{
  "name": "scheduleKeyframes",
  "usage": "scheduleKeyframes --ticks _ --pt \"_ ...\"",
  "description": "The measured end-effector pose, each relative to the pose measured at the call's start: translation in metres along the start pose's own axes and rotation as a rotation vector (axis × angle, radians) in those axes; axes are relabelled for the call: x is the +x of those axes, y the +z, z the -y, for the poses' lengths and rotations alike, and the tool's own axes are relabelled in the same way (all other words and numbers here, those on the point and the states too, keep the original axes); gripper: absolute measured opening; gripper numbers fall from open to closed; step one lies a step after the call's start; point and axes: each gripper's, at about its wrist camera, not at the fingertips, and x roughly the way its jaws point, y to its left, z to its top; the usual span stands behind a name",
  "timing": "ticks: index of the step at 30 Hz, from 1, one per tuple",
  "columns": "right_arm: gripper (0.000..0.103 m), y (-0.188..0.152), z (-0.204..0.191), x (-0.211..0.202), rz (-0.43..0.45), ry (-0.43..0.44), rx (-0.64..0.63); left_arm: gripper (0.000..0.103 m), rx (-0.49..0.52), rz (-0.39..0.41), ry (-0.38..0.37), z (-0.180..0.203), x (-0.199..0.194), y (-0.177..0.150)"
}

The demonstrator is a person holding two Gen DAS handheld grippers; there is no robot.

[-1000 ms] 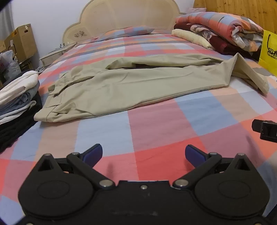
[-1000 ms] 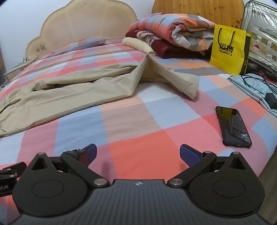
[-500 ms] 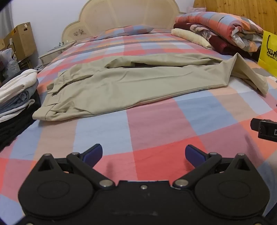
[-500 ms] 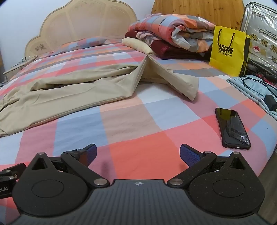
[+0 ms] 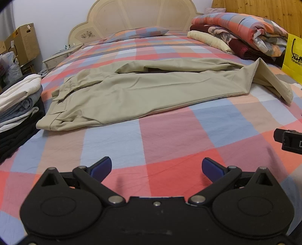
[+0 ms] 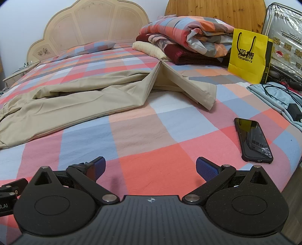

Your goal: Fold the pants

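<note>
Across the middle of the bed, on its checked red, blue and pink sheet, lie the beige pants, stretched from left to right. Their waistband, with a pocket flap and belt loops showing, sits at the left end, close to a stack of folded clothes at the bed's left edge. The legs run to the right, one lying partly over the other, with a loose hollow fold along the far side. At the right end the cuffs are doubled back: a peaked crease stands up and one leg end slopes down toward the near right, its hem resting on the sheet. From the right wrist view the same pants show that tent-like peak clearly, with the hemmed leg end pointing toward the near right.

Both claws hover low over the near part of the sheet, well apart from the pants. The left gripper has its blue-padded fingers spread wide with nothing between them; the right gripper is likewise spread wide and holds nothing.

A black phone lies on the sheet at the near right. Farther right stands a yellow bag, beside a pile of folded blankets at the far right. A checked pillow rests at the headboard.
</note>
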Motion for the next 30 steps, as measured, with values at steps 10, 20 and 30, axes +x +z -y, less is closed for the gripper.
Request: scheduleKeyframes --ticks 10,20,30 --pt "0.103 -0.0004 -0.0009 0.0007 -0.001 -0.001 0.0 0.103 -0.008 -0.005 0.002 -0.0016 0.0017 0.0002" --pt "0.103 -0.0007 -0.0023 0.0015 -0.002 0.0 -0.003 0.103 -0.013 -0.006 0.003 -0.0031 0.0021 0.0007" --pt "0.103 -0.0002 -0.0044 0.0033 -0.004 -0.001 -0.006 0.103 -0.015 -0.008 0.003 -0.0036 0.0026 0.0013"
